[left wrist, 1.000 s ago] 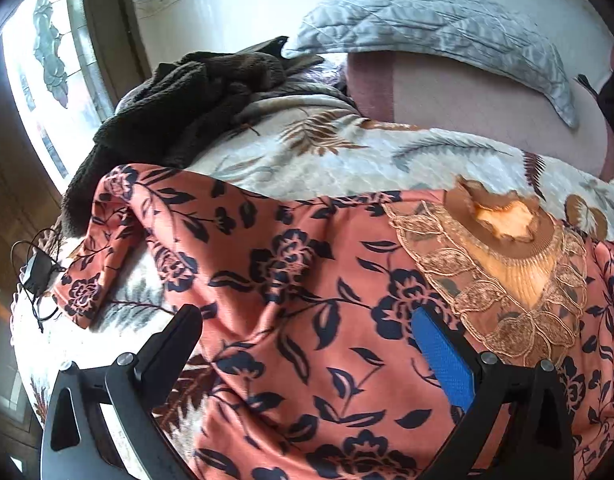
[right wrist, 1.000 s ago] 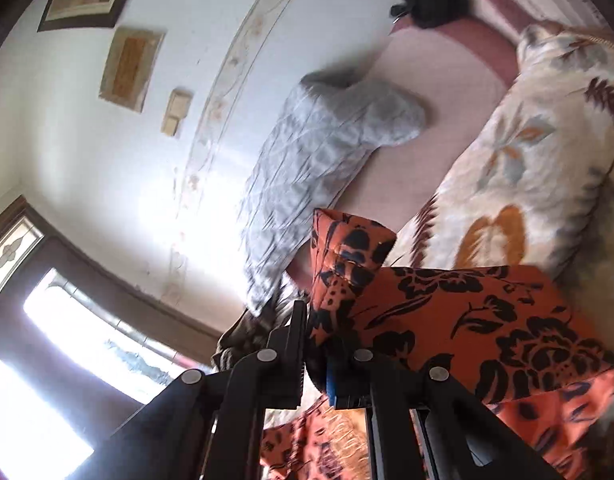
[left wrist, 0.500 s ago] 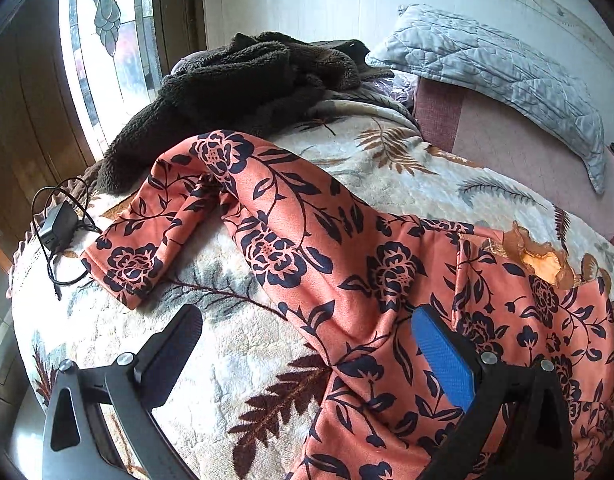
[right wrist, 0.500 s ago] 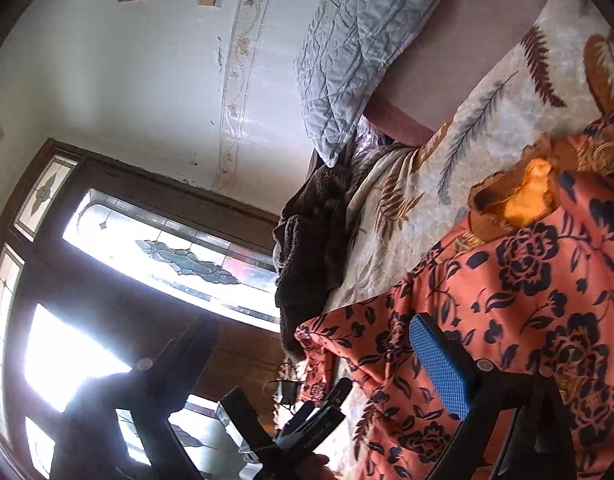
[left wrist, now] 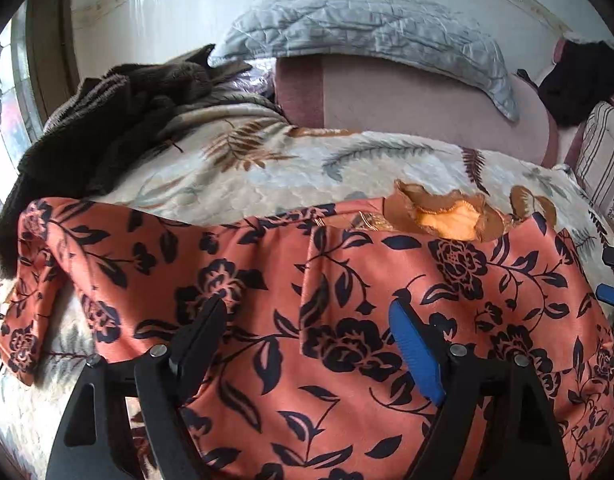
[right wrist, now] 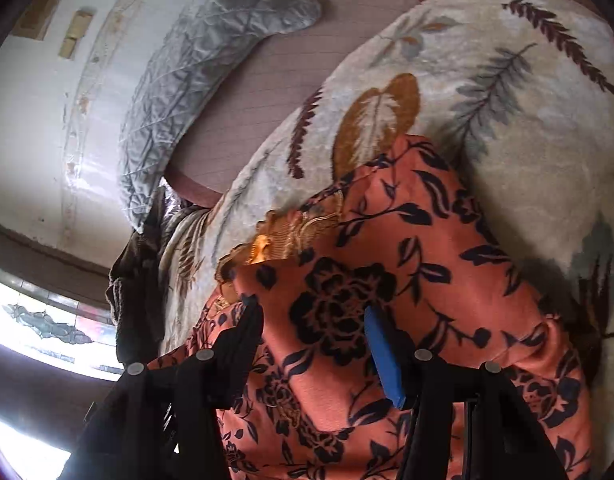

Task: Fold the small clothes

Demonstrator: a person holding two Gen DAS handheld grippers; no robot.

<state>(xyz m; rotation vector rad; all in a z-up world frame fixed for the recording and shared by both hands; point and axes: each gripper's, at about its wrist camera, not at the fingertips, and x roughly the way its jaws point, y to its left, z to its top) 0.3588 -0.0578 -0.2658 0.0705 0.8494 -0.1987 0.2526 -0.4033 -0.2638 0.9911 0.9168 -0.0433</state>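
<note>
A bed fills both views, covered by a cream blanket (left wrist: 291, 176) printed with feathers and leaves; past it lies a mauve sheet (left wrist: 419, 96), and a grey quilted pillow (left wrist: 359, 28) leans against the white wall (left wrist: 155, 4) at the head; a dark brown fleece (left wrist: 107, 112) is heaped to the far left of the left gripper's fingers, next to a stained-glass window (right wrist: 47, 324); a black bundle (left wrist: 583, 80) sits far off to the upper right.

The orange floral garment (left wrist: 347, 300) is spread flat on the blanket, directly ahead of and under both tools; its gold embroidered neckline (left wrist: 447, 216) lies beyond the fingers, one sleeve (left wrist: 31, 304) trailing off to the far left.

The left gripper (left wrist: 307, 340) hovers over the cloth with its jaws apart and closing; garment shows between them, yet neither the black finger nor the blue pad (left wrist: 415, 356) clearly presses on it.

The right gripper (right wrist: 311, 344) also has its jaws apart and closing, over the flower print near the neckline; cloth lies between the fingers, apparently unpinched.
</note>
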